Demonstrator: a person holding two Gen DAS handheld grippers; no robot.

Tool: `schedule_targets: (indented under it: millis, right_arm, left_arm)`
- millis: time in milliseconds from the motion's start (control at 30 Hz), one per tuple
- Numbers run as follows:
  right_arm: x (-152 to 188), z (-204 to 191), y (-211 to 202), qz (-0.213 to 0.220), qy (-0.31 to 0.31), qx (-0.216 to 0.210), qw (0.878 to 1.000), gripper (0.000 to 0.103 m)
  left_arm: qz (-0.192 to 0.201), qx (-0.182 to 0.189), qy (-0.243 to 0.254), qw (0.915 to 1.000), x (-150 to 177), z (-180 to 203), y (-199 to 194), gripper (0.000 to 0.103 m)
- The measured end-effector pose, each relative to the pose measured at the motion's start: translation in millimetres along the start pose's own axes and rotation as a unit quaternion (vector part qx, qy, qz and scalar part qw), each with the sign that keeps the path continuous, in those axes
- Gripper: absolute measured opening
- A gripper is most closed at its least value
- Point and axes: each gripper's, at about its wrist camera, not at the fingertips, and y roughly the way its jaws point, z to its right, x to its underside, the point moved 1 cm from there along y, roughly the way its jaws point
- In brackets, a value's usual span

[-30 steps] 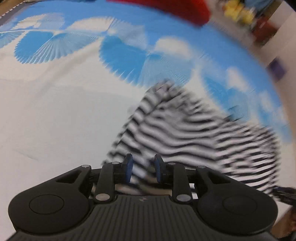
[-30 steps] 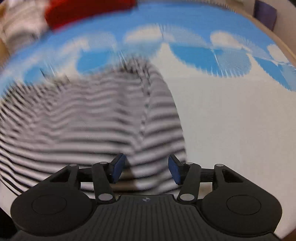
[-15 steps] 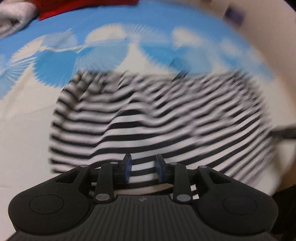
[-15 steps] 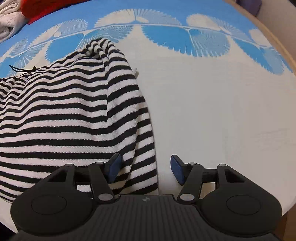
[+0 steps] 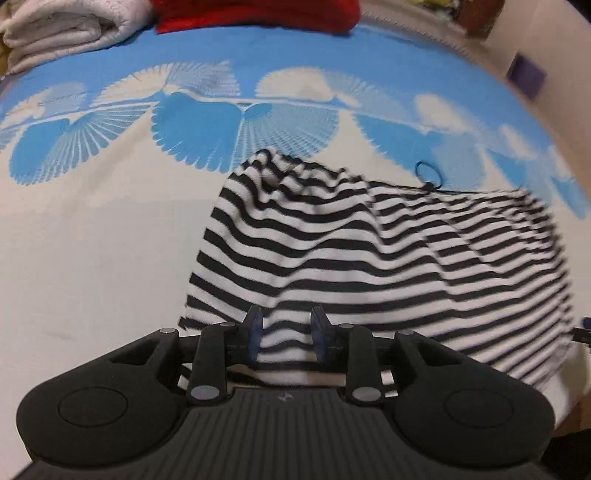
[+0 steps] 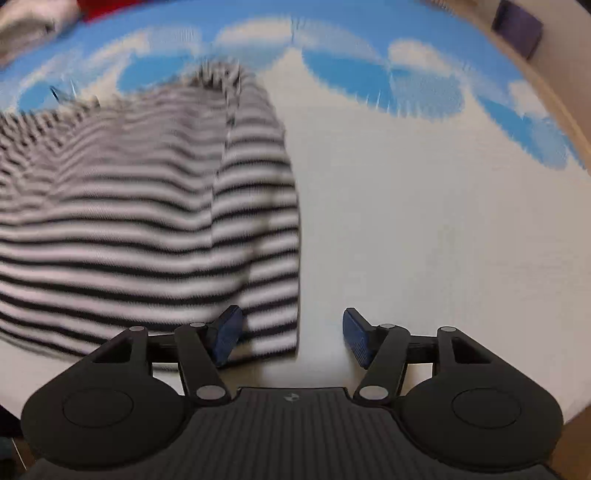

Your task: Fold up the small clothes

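- The left claw (image 5: 286, 338) has its blue pads a little apart, with the near hem of the striped garment (image 5: 369, 258) seen between them. Whether the pads press the cloth cannot be told from this view.
- The right claw (image 6: 291, 338) is spread and its jaws are opening. The right-hand edge of the striped garment (image 6: 147, 206) lies in the gap, closer to the left pad, and neither pad presses on it.
- The garment is black-and-white striped knit, lying on the cloth in front of both claws. Its long axis runs side to side between the two claws, and the stripes run the same way.
- In the left view its far left corner is bunched up into a small peak; the rest rolls in soft folds toward the right. The right view is blurred, but a lengthwise crease shows near the garment's right edge.
- A thin black cord with a loop (image 5: 428, 173) lies at the garment's far edge.
- The garment rests on a spread cloth (image 5: 92, 258), cream where the claws are and blue with white fan shapes farther away. Whether it covers a tabletop or a bed cannot be told.
- Beyond the cloth's far edge sit a rolled white towel (image 5: 70, 29) and a red fabric (image 5: 258, 14).
- At the far right there is a pale wall with a small purple patch (image 5: 526, 72).
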Motion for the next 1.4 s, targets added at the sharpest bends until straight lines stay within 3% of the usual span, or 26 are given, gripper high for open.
schedule_targets:
  millis: [67, 133, 167, 233, 300, 367, 500, 567, 633, 700, 867, 1133, 1233, 1267, 1300, 1400]
  right_arm:
    - [4.8, 3.2, -1.3, -0.007, 0.008, -0.011, 1.0, 0.062]
    - [15.0, 1.0, 8.8, -0.047, -0.01, 0.003, 0.999, 0.063]
    - [20.4, -1.9, 14.0, -0.067, -0.026, 0.016, 0.997, 0.063]
    - [21.1, -5.5, 8.0, -0.048, -0.042, 0.029, 0.998, 0.062]
    - [18.4, -6.8, -9.2, 0.0, -0.035, 0.038, 0.999, 0.062]
    - [15.3, -9.9, -33.1, 0.057, -0.026, 0.04, 0.997, 0.063]
    - [11.9, -19.5, -80.1, 0.168, -0.011, 0.021, 0.985, 0.063]
    - [11.5, -30.3, -95.3, 0.2, -0.001, -0.008, 0.98, 0.064]
    - [12.8, -45.8, -103.5, 0.216, 0.002, -0.028, 0.976, 0.064]
    - [15.9, -63.6, -105.5, 0.219, 0.0, -0.043, 0.975, 0.064]
    - [24.6, -127.7, -101.3, 0.23, -0.045, -0.043, 0.971, 0.063]
    - [23.1, -223.8, -77.9, 0.209, -0.099, -0.05, 0.972, 0.061]
    - [22.8, -258.2, -68.1, 0.203, -0.127, -0.065, 0.969, 0.034]
    - [24.1, -269.6, -66.7, 0.202, -0.14, -0.075, 0.966, 0.017]
    - [25.7, -283.7, -65.2, 0.203, -0.16, -0.082, 0.963, 0.008]
    - [33.5, -325.2, -68.4, 0.219, -0.253, -0.093, 0.938, 0.008]
  left_arm:
    - [-0.044, 0.0, 0.01, 0.999, 13.7, -4.7, 8.2, 0.034]
    - [-0.094, -0.018, 0.026, 0.995, 27.6, -8.8, 19.7, 0.04]
    - [-0.091, -0.016, 0.029, 0.9953, 29.4, -11.7, 18.5, 0.04]
    - [-0.044, -0.022, 0.026, 0.9984, 24.8, -16.0, 1.7, 0.04]
    - [0.034, -0.04, 0.016, 0.9985, 23.0, -24.1, -27.3, 0.039]
    - [0.102, -0.025, -0.001, 0.9945, 20.9, -33.2, -60.5, 0.043]
    - [0.159, -0.032, -0.028, 0.9863, 20.6, -52.6, -115.4, 0.053]
    - [0.184, -0.034, -0.029, 0.9818, 33.1, -63.8, -142.0, 0.067]
    - [0.212, -0.043, -0.048, 0.9751, 50.0, -75.9, -162.8, 0.072]
    - [0.227, -0.04, -0.075, 0.9701, 61.0, -87.6, -177.6, 0.072]
    - [0.263, -0.092, -0.056, 0.9587, 73.5, -99.4, -195.5, 0.072]
    - [0.249, -0.087, -0.102, 0.9592, 76.8, -148.9, -191.5, 0.072]
    - [0.246, -0.088, -0.126, 0.9571, 79.4, -166.4, -191.6, 0.072]
    - [0.248, -0.086, -0.132, 0.9558, 81.0, -171.9, -193.7, 0.072]
    - [0.252, -0.084, -0.139, 0.9541, 82.8, -176.5, -196.6, 0.072]
    - [0.258, -0.078, -0.163, 0.9491, 87.0, -190.9, -201.6, 0.072]
